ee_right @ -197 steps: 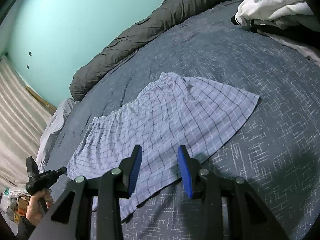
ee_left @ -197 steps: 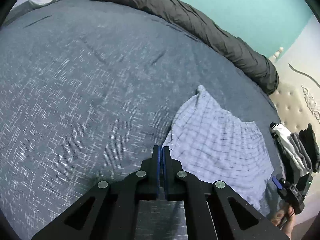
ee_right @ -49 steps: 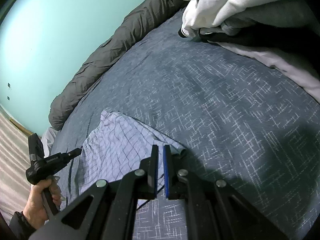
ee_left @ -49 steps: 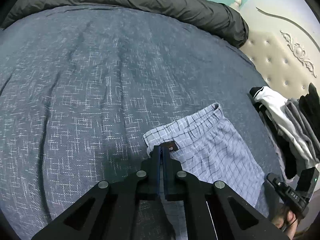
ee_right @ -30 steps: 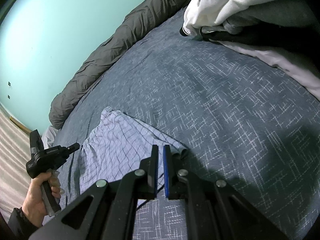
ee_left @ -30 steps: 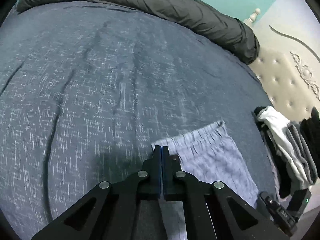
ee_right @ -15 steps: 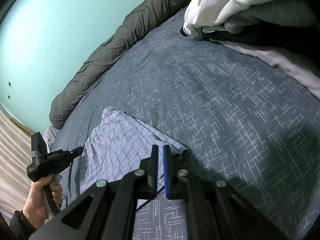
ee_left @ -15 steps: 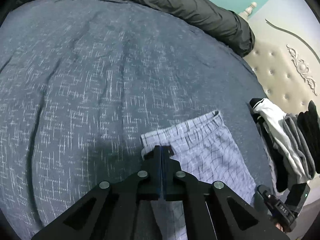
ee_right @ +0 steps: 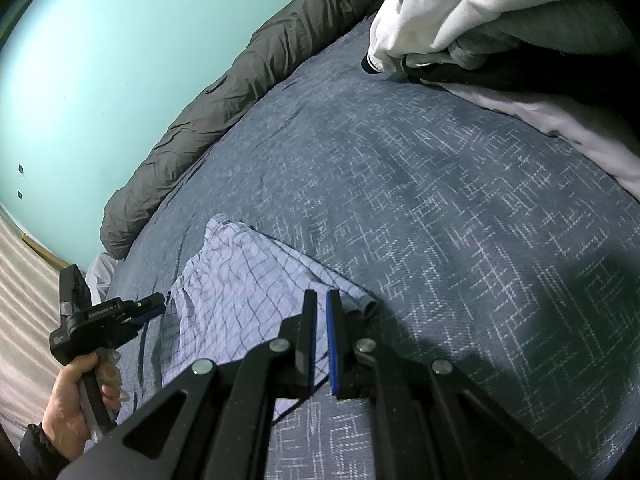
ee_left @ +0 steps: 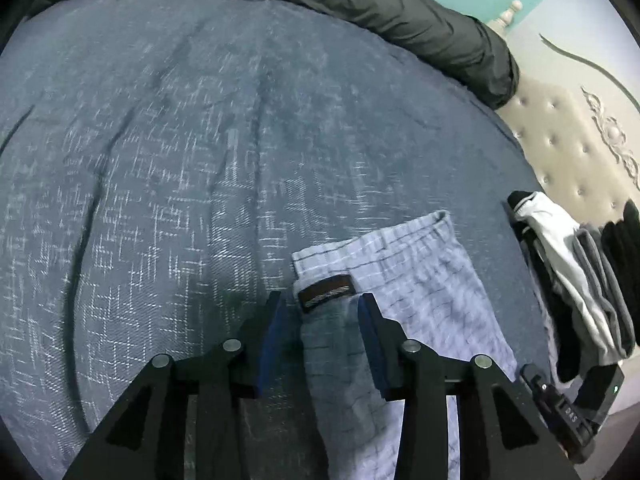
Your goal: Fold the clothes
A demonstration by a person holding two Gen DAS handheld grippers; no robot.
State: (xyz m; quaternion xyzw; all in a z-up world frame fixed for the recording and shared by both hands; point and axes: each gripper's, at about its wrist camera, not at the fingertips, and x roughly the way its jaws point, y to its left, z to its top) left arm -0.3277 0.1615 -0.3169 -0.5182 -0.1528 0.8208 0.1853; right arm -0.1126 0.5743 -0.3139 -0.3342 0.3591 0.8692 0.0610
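Note:
Light blue checked shorts (ee_left: 420,280) lie folded lengthwise on the dark blue bed cover (ee_left: 180,160). My left gripper (ee_left: 322,312) hovers over their waistband end, jaws opening. The brown label and the cloth's edge lie between the fingers, and the pads do not press on them. In the right wrist view the shorts (ee_right: 248,280) stretch away to the left. My right gripper (ee_right: 320,320) is shut on their near corner, with cloth pinched between the blue pads. The left gripper (ee_right: 154,304) shows there too, held by a hand (ee_right: 68,412).
A rolled dark grey duvet (ee_left: 400,8) runs along the bed's far edge under a teal wall. A pile of white, grey and black clothes (ee_left: 568,260) lies by the tufted headboard (ee_left: 568,132), close on the right of the right gripper's view (ee_right: 460,12).
The left gripper's jaws have parted from shut and let go of the waistband, so the label now shows between them. The right gripper has stayed shut and still.

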